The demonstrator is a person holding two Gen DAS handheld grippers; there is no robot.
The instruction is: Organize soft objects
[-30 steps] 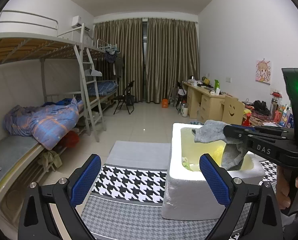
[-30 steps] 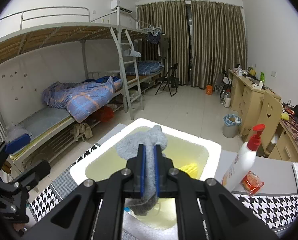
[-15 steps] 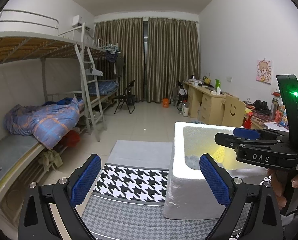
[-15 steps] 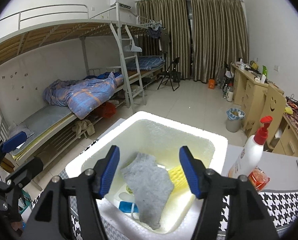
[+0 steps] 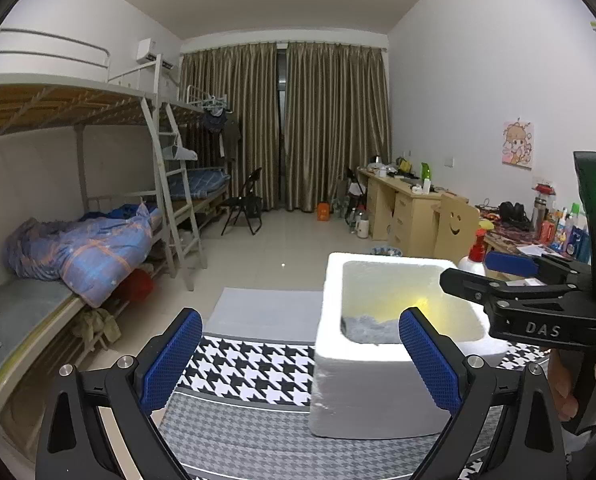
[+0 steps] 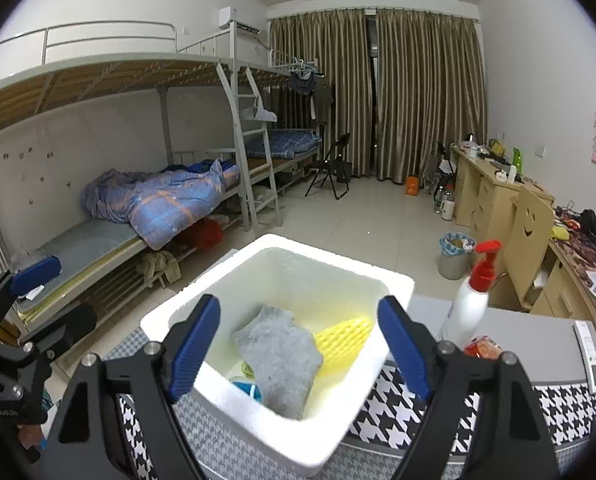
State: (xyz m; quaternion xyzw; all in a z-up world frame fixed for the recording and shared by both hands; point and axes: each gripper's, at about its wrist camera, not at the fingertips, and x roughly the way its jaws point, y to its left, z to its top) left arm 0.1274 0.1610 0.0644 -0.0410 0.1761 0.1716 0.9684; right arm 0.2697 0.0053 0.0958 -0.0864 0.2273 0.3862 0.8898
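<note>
A grey cloth [image 6: 277, 356] lies loose inside the white foam box [image 6: 330, 264], beside a yellow mesh piece [image 6: 344, 334] and a few small items. My right gripper [image 6: 298, 308] hovers over the near side of the box. Its jaws are opening and nothing is between the blue pads. In the left wrist view the box [image 5: 378, 380] stands right of centre, with the grey cloth [image 5: 368, 330] showing low inside. My right gripper [image 5: 486, 274] reaches in over the box's right rim. My left gripper [image 5: 298, 320] is open and empty, left of the box.
The box stands on a table with a houndstooth cover [image 5: 249, 368]. A white pump bottle with a red top [image 6: 472, 308], a red packet [image 6: 484, 346] and a remote [image 6: 590, 356] sit right of the box. Bunk beds line the left wall, and desks the right.
My right gripper went from shut on the grey cloth to open. The cloth dropped into the foam box, and the gripper drew back a little. The left gripper stayed put.
</note>
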